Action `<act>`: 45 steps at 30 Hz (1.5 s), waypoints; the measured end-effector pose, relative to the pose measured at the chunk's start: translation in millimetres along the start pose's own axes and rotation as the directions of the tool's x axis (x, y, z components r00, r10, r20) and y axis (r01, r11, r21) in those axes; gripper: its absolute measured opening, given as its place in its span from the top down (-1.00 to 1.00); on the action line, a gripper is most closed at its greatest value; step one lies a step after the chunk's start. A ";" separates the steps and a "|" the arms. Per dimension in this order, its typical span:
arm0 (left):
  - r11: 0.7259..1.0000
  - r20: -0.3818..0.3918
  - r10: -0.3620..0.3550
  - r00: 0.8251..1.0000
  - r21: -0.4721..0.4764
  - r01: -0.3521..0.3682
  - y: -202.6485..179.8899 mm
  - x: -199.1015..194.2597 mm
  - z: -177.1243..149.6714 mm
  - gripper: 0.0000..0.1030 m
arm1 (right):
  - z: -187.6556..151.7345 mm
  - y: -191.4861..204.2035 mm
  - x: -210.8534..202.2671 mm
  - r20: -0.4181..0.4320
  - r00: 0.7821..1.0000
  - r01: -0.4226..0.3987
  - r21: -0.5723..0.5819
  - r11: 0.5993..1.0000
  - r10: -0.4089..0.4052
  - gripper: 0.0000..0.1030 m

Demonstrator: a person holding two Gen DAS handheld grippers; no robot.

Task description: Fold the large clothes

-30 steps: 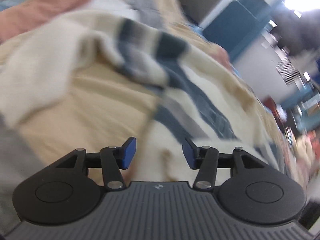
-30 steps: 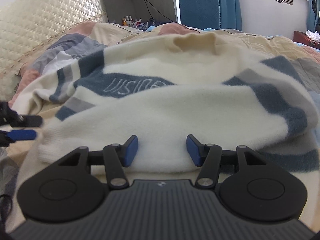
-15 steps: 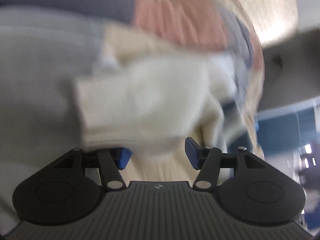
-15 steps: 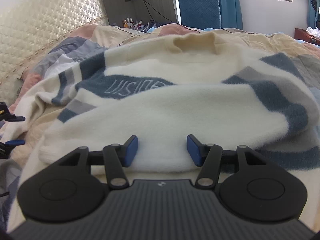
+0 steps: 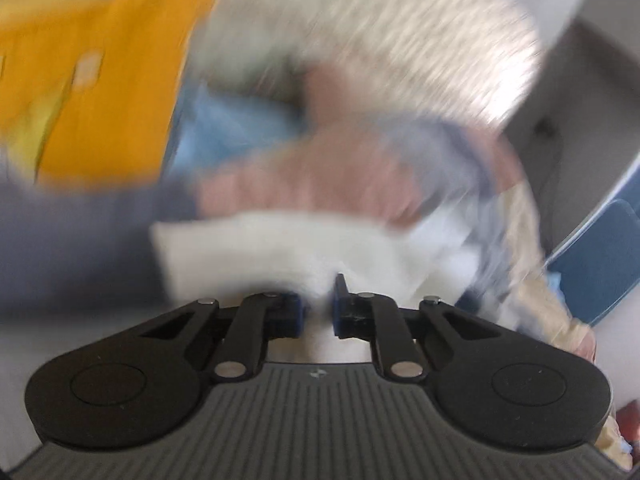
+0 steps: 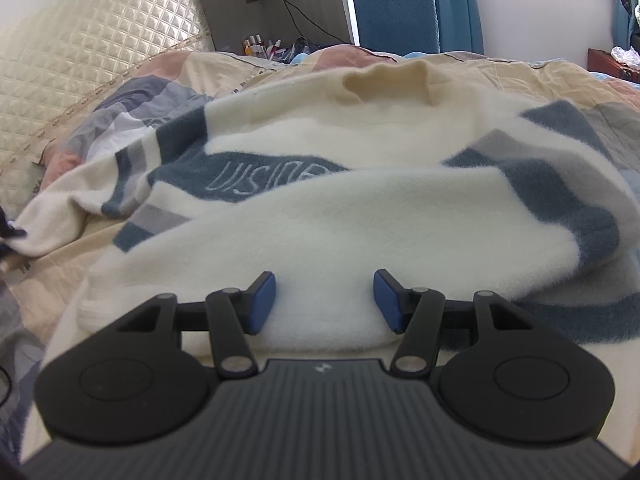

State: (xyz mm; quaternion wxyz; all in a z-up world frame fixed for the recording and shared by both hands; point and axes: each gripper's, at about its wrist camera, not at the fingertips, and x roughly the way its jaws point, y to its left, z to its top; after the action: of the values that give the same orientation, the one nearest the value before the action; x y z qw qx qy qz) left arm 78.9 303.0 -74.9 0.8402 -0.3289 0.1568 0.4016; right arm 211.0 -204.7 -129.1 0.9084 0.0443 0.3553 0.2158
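Note:
A cream fleece sweater (image 6: 360,220) with blue and grey stripes lies spread on the bed, partly folded, with one sleeve across the front. My right gripper (image 6: 324,300) is open, its blue pads on either side of the sweater's near fold without pinching it. My left gripper (image 5: 318,312) is shut on the cream sleeve cuff (image 5: 260,252); this view is blurred by motion. The same cuff (image 6: 24,236) shows at the far left edge of the right wrist view, pulled out sideways.
A patchwork quilt (image 6: 168,80) covers the bed. A quilted cream headboard (image 6: 92,28) stands at the left. A bedside shelf with small bottles (image 6: 264,46) and blue curtains (image 6: 400,0) are behind. An orange cloth (image 5: 100,80) shows blurred in the left wrist view.
My left gripper has swung to the sleeve cuff, closed on it and drawn it out to the left. The right gripper has stayed open over the near fold.

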 end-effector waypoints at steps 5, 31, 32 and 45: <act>0.963 0.111 -0.199 0.974 0.208 0.173 -67.3 -56.5 34.2 0.76 | 3.2 3.2 -4.1 -0.006 1.000 0.018 -0.026 1.000 -0.018 -0.10; 0.217 -0.457 -0.611 0.646 0.688 0.692 -283.5 -269.2 -240.9 0.81 | 18.1 -114.5 -136.5 0.193 0.979 -0.019 0.411 0.912 -0.067 -0.15; 0.204 -0.475 -0.604 0.640 0.684 0.700 -280.1 -262.1 -256.6 0.81 | 18.0 -119.0 -138.1 0.200 0.977 -0.024 0.428 0.903 -0.069 -0.16; 0.156 -0.674 -0.548 0.496 0.500 0.852 -234.9 -239.2 -301.5 -0.10 | 15.0 -149.7 -161.4 0.271 0.959 -0.076 0.511 0.856 -0.076 -0.16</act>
State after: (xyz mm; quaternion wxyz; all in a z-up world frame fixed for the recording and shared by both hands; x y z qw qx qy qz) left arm 111.6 -146.7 -69.8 0.9321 -0.0116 0.2833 -0.2253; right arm 169.3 -407.1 -51.8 0.9043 0.3163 0.2670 0.1041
